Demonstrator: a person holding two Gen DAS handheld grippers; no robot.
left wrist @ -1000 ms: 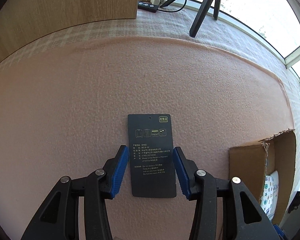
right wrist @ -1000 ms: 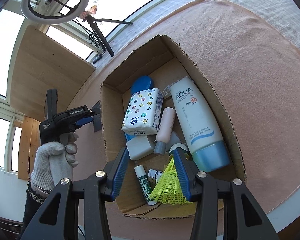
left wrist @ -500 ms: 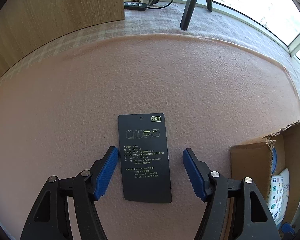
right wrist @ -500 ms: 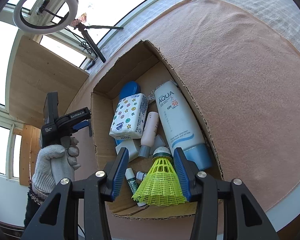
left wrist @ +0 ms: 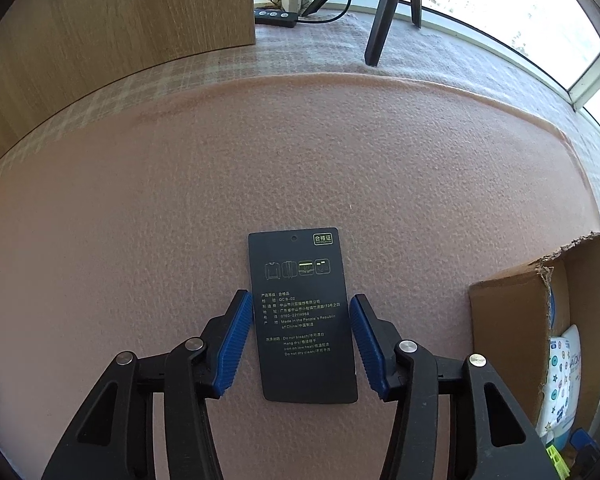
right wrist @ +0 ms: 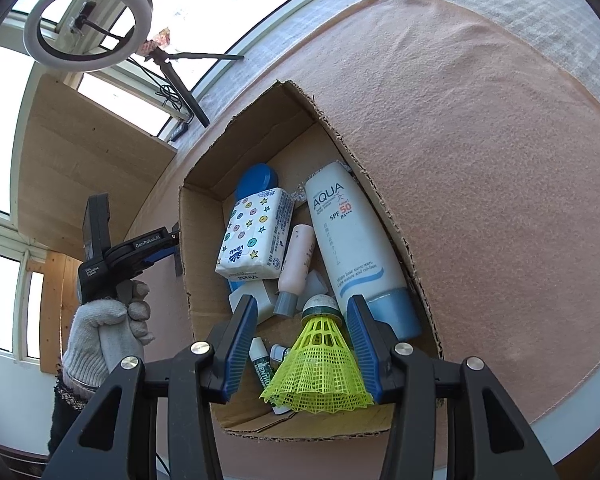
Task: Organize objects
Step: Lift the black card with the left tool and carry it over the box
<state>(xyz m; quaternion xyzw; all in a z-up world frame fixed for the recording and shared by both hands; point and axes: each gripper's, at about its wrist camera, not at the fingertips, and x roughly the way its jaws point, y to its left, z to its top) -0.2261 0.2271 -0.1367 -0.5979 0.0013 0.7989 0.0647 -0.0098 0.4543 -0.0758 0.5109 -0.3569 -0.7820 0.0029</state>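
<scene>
On pink mat, left of box [left wrist: 512,320]: left gripper [left wrist: 296,336] jaws narrowed since half-second ago, now flanking flat black tag [left wrist: 302,316], not yet pinching. Right gripper [right wrist: 302,344] over box, shuttlecock [right wrist: 320,364] between spread jaws; grip uncertain.

In the left wrist view the cardboard box [left wrist: 508,332] runs off the right edge, the tissue pack [left wrist: 558,384] half behind its wall; in the right, the yellow shuttlecock [right wrist: 320,368] covers the lip balm's [right wrist: 262,368] lower end.
</scene>
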